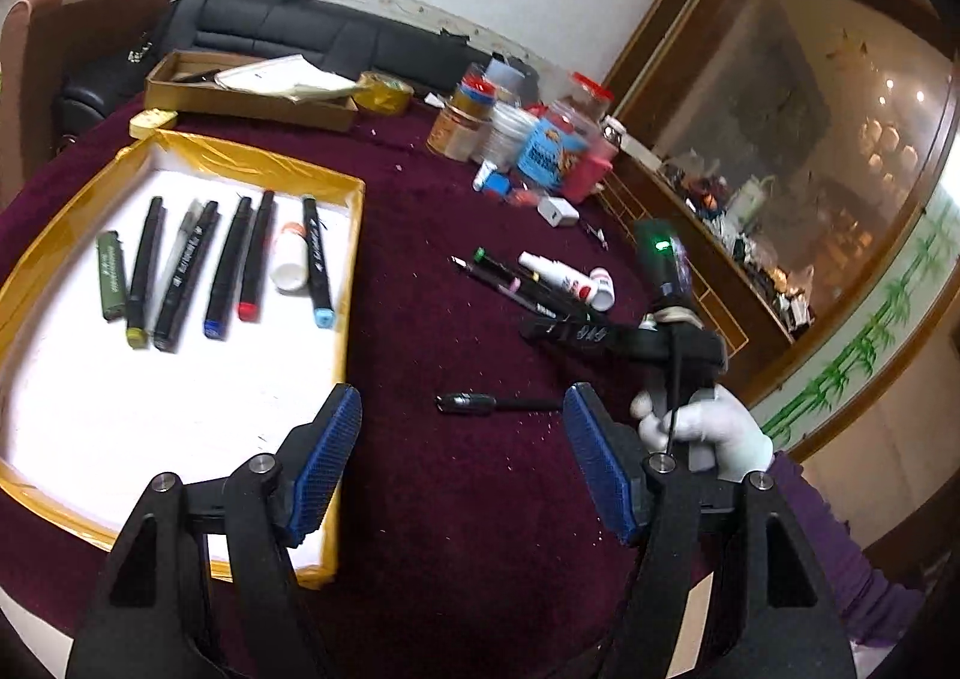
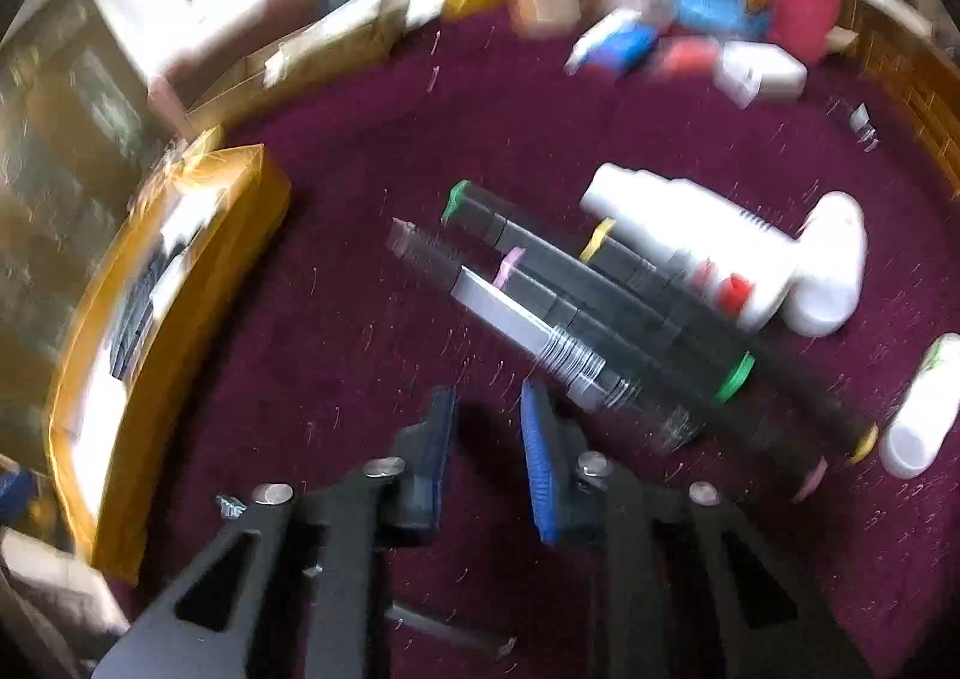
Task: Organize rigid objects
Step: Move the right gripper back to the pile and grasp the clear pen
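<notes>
A white tray (image 1: 345,283) with a yellow taped rim holds several markers (image 1: 180,277) and a small white bottle (image 1: 288,259) in a row. My left gripper (image 1: 465,457) is open over the maroon cloth by the tray's right edge, with a black pen (image 1: 492,401) lying just beyond its fingertips. Further right, a loose pile of markers (image 2: 600,307) and two white bottles (image 2: 690,241) lie on the cloth. My right gripper (image 2: 489,439) points down just short of that pile, jaws a narrow gap apart with nothing between them. This view is blurred.
A gloved hand (image 1: 708,433) holds the right gripper's handle. Jars, a blue packet (image 1: 549,150) and a white charger (image 1: 558,212) crowd the far side. A cardboard box (image 1: 240,90) stands at the back. Another white bottle (image 2: 918,415) lies at the right. The tray's wall (image 2: 180,319) is left of the right gripper.
</notes>
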Available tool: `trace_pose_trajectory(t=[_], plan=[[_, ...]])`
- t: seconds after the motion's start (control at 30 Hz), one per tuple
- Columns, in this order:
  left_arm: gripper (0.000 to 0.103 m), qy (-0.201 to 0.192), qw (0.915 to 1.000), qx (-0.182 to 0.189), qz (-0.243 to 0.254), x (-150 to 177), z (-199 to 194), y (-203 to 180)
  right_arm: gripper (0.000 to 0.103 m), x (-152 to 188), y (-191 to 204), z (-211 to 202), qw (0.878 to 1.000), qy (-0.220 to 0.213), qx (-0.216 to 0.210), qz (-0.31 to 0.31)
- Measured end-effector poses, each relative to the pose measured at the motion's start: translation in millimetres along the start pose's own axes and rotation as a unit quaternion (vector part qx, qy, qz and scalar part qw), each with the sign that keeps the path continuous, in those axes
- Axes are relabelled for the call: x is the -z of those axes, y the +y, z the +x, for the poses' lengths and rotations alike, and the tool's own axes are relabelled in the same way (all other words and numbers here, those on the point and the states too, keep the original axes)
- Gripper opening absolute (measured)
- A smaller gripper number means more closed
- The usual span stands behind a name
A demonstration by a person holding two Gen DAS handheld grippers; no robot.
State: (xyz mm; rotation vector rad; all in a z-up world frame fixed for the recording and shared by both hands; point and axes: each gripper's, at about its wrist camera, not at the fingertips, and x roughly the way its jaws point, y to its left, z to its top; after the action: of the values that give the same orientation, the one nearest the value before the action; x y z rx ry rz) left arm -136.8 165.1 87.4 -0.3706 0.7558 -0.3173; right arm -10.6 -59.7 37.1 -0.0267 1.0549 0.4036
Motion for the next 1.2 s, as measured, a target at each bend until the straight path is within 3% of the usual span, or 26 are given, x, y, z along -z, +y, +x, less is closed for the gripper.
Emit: trace_pose_trajectory(t=[0.07,0.2,0.27,0.37,0.43,0.53,0.6,0.63,0.7,0.73,0.77,0.83,0.93,1.03,1.2], plan=[[0.07,0.011,0.9999,0.004,-0.001,2.3,6.7,-3.4,0.019,8.3,10.3,-2.8,1.0,0.009,-0.004,-0.019],[0.07,0.024,0.9997,0.007,0.006,8.0,15.6,-9.7,0.013,26.3,2.6,-14.5,0.993,0.049,-0.106,0.002],[0.07,0.03,0.9995,0.01,0.009,9.8,19.5,-11.7,0.013,30.5,-10.6,-23.4,0.99,0.041,-0.133,0.029],[0.07,0.039,0.9991,0.013,0.01,11.6,25.8,-14.1,0.018,19.7,-30.2,-39.5,0.995,-0.021,-0.082,0.05],[0.07,0.044,0.9988,0.016,0.012,13.7,28.3,-16.8,0.038,4.7,-38.4,-37.6,0.997,-0.039,-0.044,0.058],[0.07,0.044,0.9987,0.018,0.018,15.9,25.9,-20.1,0.051,-21.7,-38.6,-21.2,0.998,-0.049,0.006,0.042],[0.07,0.042,0.9988,0.015,0.02,16.4,23.8,-20.4,0.059,-34.1,-33.5,2.1,0.999,-0.028,0.004,0.037],[0.07,0.041,0.9988,0.014,0.02,16.5,22.2,-19.6,0.063,-35.4,-25.0,5.5,0.999,-0.037,0.015,0.02],[0.07,0.04,0.9989,0.013,0.021,16.2,20.2,-18.4,0.059,-29.9,-9.4,8.3,0.999,-0.023,0.041,-0.01],[0.07,0.038,0.9989,0.011,0.023,15.9,19.1,-17.1,0.039,-25.7,2.2,10.0,0.999,-0.008,0.042,-0.031],[0.07,0.037,0.999,0.009,0.024,15.2,18.6,-15.7,0.035,-18.1,7.8,15.1,0.999,0.028,0.019,-0.036],[0.07,0.036,0.9991,0.009,0.021,14.5,19.0,-12.3,0.027,-7.0,18.6,10.7,0.997,0.025,0.036,-0.062],[0.07,0.04,0.999,0.011,0.02,15.5,22.2,-10.4,0.022,5.2,10.4,-6.4,0.998,0.05,-0.028,-0.025],[0.07,0.046,0.9985,0.01,0.027,18.1,27.4,-11.9,0.02,21.2,-3.0,-18.8,0.997,0.055,-0.061,-0.002],[0.07,0.058,0.997,0.005,0.05,22.8,35.7,-23.9,0.017,25.5,-9.1,-23.2,0.998,0.041,-0.038,0.013]])
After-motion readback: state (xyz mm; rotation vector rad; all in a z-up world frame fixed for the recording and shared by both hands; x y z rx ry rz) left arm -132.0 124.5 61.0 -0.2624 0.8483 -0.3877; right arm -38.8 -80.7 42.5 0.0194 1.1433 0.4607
